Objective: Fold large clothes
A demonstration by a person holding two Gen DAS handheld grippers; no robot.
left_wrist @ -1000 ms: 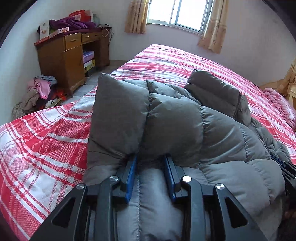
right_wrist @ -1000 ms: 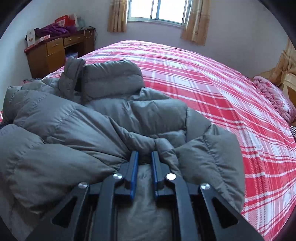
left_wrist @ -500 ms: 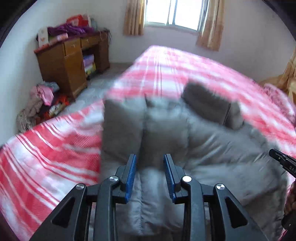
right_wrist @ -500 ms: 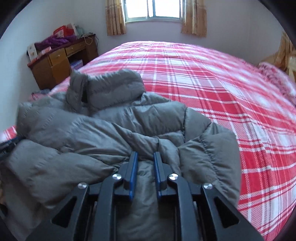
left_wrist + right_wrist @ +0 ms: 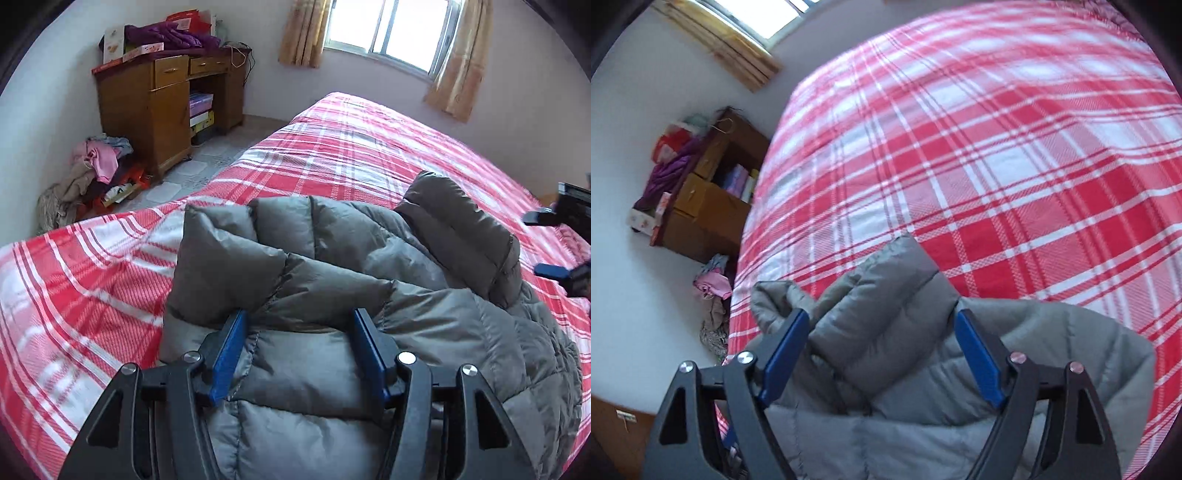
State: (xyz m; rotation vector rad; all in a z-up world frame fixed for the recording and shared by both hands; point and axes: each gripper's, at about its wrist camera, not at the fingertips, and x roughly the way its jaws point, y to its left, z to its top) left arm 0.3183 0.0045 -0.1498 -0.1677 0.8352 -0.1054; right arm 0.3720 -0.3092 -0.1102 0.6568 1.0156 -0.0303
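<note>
A grey puffer jacket lies folded in a thick bundle on the red plaid bed. My left gripper is open, its blue pads spread over the near edge of the jacket and holding nothing. My right gripper is also open, tilted, with the jacket's collar between its spread pads but not pinched. The right gripper also shows at the right edge of the left wrist view, above the jacket's collar side.
A wooden desk piled with purple clothes and boxes stands against the far left wall. A heap of clothes lies on the tiled floor beside it. A curtained window is behind the bed. Plaid bedding stretches beyond the jacket.
Both grippers have opened and let go of the jacket folds. The right gripper has lifted and rolled to a tilted view over the collar. The jacket now lies on the bed.
</note>
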